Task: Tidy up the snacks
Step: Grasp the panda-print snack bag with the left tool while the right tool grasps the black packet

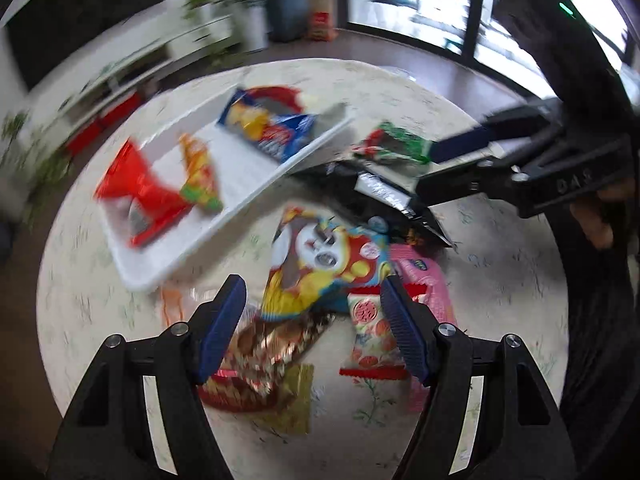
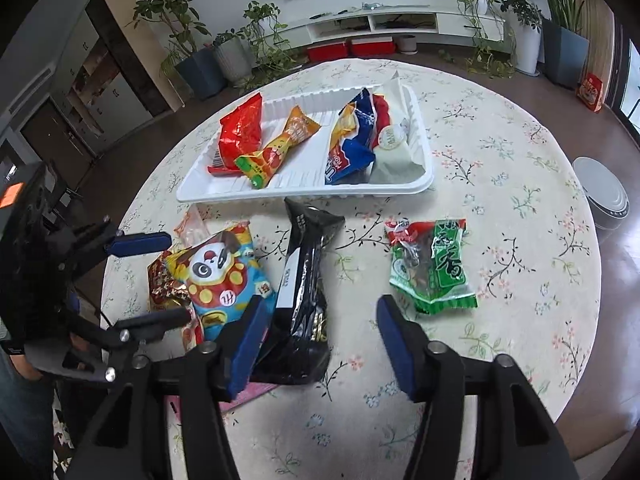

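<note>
Pick-up step: left tool point(image 1: 312, 316) spread over panda snack bag point(image 1: 324, 264), right tool point(image 2: 316, 344) spread, empty; next, close and carry to white tray point(image 2: 224, 192), upper centre of the frame.

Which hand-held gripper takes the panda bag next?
Left. The left hand-held gripper is open, its fingers straddling the panda bag. The right hand-held gripper, also open, sits nearer the black packet.
</note>
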Demonstrator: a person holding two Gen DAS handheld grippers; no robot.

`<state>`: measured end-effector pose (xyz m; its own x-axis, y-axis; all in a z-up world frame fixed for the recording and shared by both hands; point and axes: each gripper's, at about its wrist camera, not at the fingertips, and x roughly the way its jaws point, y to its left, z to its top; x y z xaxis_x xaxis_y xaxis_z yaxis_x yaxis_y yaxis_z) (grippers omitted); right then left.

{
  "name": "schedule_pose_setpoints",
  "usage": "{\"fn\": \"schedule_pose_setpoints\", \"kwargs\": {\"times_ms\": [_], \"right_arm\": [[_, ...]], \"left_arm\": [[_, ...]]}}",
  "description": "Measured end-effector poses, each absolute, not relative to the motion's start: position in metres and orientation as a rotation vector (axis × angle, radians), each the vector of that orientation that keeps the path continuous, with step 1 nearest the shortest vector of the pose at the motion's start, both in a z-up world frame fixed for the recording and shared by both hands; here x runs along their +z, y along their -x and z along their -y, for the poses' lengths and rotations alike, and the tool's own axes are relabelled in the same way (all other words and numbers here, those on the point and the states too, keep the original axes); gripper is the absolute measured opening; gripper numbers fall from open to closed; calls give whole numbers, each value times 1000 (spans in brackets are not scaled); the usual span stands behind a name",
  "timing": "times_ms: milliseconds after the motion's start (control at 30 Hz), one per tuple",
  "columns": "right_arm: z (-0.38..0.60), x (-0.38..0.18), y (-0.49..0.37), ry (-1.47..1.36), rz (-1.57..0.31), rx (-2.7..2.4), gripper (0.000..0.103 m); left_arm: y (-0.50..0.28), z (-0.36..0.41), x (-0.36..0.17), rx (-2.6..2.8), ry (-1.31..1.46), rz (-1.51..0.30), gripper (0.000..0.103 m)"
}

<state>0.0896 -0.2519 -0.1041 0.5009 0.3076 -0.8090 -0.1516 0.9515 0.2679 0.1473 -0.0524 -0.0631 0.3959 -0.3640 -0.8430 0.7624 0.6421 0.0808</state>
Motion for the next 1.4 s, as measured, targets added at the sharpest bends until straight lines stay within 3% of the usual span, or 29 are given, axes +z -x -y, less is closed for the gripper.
{"fn": "schedule_pose_setpoints", "kwargs": {"times_ms": [100,300,533,633,833,933,1067,1400], "right_arm": [[255,-107,-96,-209,-1026,293,70],[242,-116,-109,-193,-1042,329,70],[238,-122,-111,-178,-1060,352,59],[242,-124,-107,-176,-1061,372,48],[266,-124,-101,-277,-1060,363,46],[274,-124,-101,-319,-1063,366,46],[281,-122,-102,-347,-1058,353,53],[281,-116,-102,-326,-1048,349,55]], "left_arm": [[-163,69,-69,-748,-624,-986,71],[-187,66,-72,-635,-364,-1077,70],[-190,74,-79,-619,-309,-1136,74],[-188,84,-88,-633,-291,-1140,74],[-195,84,-93,-647,-195,-1148,73],[-197,88,-93,-659,-181,-1152,68],[-199,87,-94,-675,-115,-1152,52],[-192,65,-83,-670,-26,-1101,36]]}}
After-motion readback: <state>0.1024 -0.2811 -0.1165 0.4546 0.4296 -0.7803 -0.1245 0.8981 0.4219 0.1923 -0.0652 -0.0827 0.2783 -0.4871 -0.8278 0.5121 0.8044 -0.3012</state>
